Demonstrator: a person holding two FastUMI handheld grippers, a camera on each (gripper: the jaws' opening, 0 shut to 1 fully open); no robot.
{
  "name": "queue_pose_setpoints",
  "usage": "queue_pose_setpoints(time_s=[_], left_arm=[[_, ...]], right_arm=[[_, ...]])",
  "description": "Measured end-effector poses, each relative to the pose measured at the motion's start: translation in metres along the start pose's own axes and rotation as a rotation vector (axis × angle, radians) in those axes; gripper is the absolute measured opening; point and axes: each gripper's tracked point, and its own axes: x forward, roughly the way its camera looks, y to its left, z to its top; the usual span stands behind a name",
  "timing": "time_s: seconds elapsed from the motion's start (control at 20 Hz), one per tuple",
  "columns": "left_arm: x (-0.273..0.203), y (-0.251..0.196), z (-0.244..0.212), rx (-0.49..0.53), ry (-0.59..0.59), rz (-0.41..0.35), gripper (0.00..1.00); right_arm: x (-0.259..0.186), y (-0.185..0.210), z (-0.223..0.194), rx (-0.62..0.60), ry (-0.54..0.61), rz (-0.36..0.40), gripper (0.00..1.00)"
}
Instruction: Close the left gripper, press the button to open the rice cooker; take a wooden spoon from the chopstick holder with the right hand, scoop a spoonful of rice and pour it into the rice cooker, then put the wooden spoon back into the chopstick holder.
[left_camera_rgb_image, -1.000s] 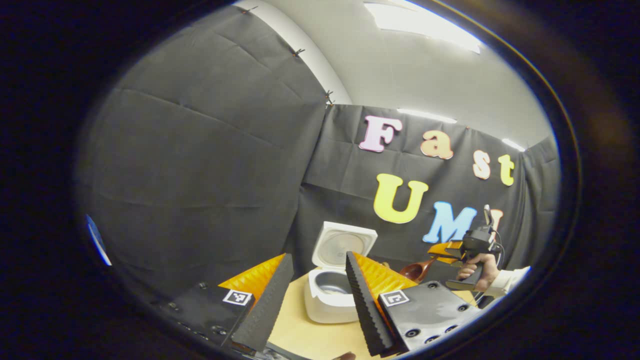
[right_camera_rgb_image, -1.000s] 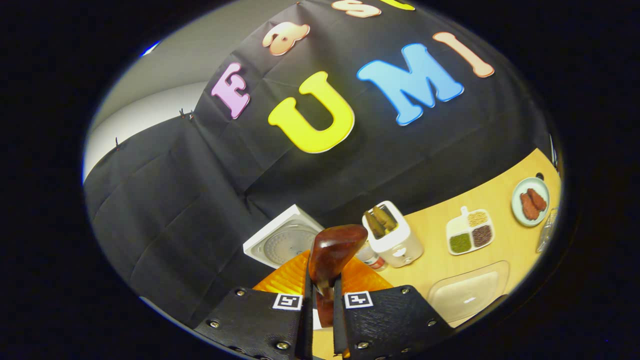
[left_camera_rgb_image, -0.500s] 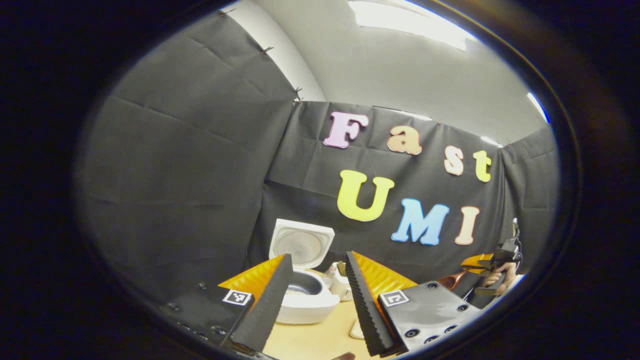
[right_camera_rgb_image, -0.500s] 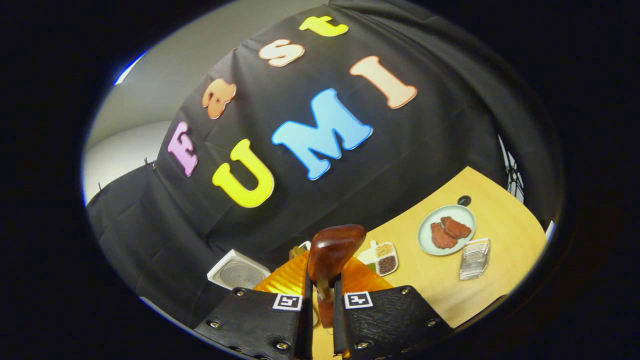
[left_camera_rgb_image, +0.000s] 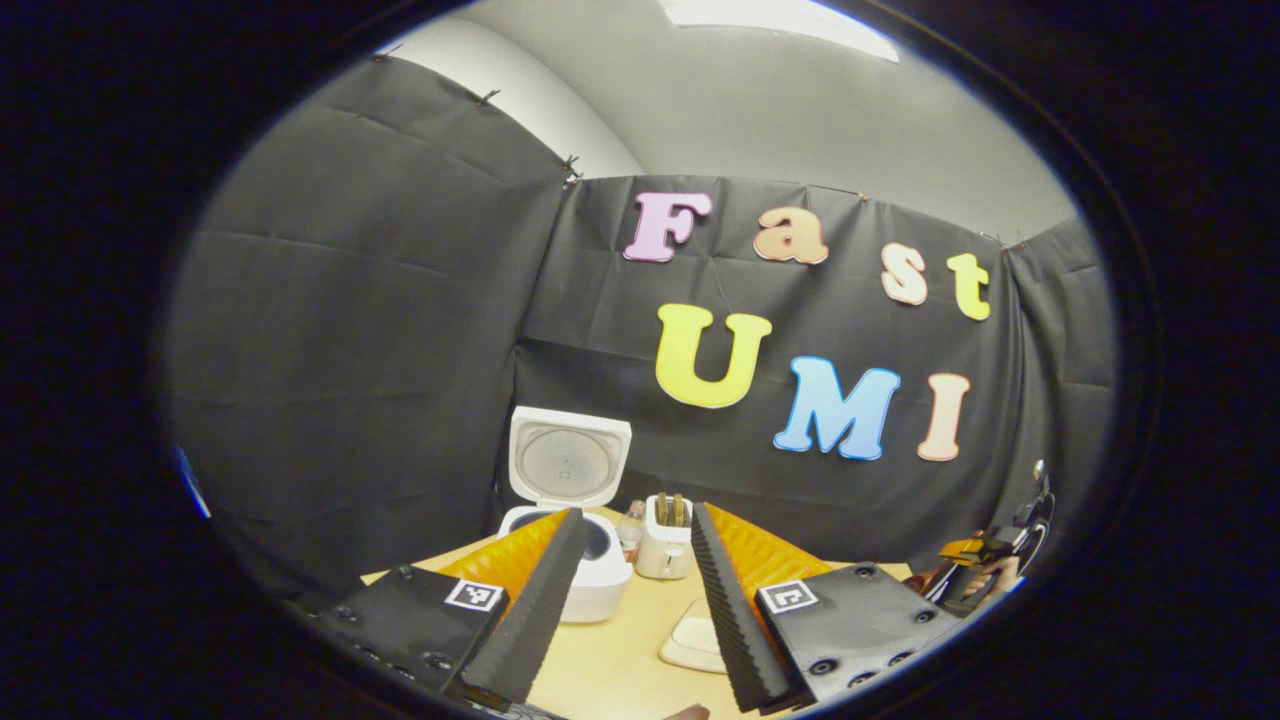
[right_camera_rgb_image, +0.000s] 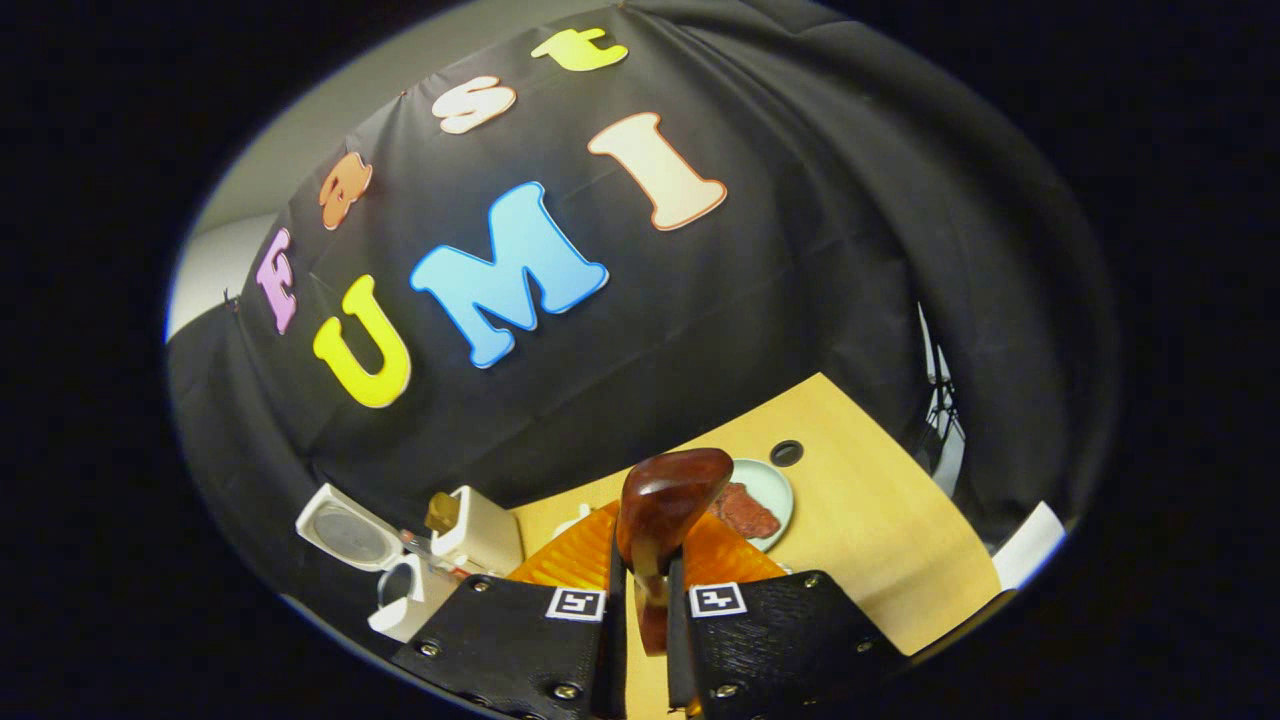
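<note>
Since 1 s ago both my views have swung: rice cooker (left_camera_rgb_image: 566, 545) slid from centre to left of my left gripper (left_camera_rgb_image: 625, 590), and my right gripper (right_camera_rgb_image: 640, 620) has turned away toward the plate (right_camera_rgb_image: 775, 480).

L fingers apart, holding nothing. R fingers clamped on the wooden spoon (right_camera_rgb_image: 662, 515), bowl up. Cooker lid is up, on the table (right_camera_rgb_image: 880, 540) beside the toaster (left_camera_rgb_image: 666, 540).

Risks, my guess: spoon pivots in the narrow grip if I swing fast; I can't spot the chopstick holder, so I may miss it.

Count: 1 cooker, 1 spoon, 1 toaster, 1 plate, 2 grippers.
</note>
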Motion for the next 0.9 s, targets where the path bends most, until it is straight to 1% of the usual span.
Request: queue_pose_setpoints(time_s=[0.05,0.15,0.25,0.35,0.5,0.65,0.75,0.9], left_arm=[[-0.002,-0.003,-0.003,0.018,0.014,0.015,0.78],[-0.009,-0.009,-0.005,0.066,0.032,0.035,0.71],[-0.011,-0.013,-0.009,0.105,0.054,0.045,0.71],[-0.011,-0.021,-0.009,0.114,0.065,0.04,0.72],[-0.011,-0.027,-0.002,0.134,0.054,0.043,0.72],[-0.012,-0.029,-0.001,0.138,0.048,0.048,0.71],[-0.012,-0.029,-0.006,0.135,0.059,0.052,0.71],[-0.012,-0.031,-0.001,0.118,0.046,0.051,0.72]], right_arm=[[0.011,-0.013,-0.007,-0.02,0.008,-0.025,0.16],[0.032,-0.032,-0.022,-0.048,0.025,-0.061,0.16],[0.047,-0.038,-0.038,-0.067,0.037,-0.086,0.16],[0.059,-0.038,-0.055,-0.072,0.067,-0.098,0.16],[0.071,-0.045,-0.075,-0.135,0.085,-0.14,0.16],[0.068,-0.051,-0.093,-0.194,0.128,-0.154,0.16],[0.064,-0.053,-0.1,-0.213,0.143,-0.153,0.17],[0.056,-0.054,-0.1,-0.235,0.142,-0.144,0.21]])
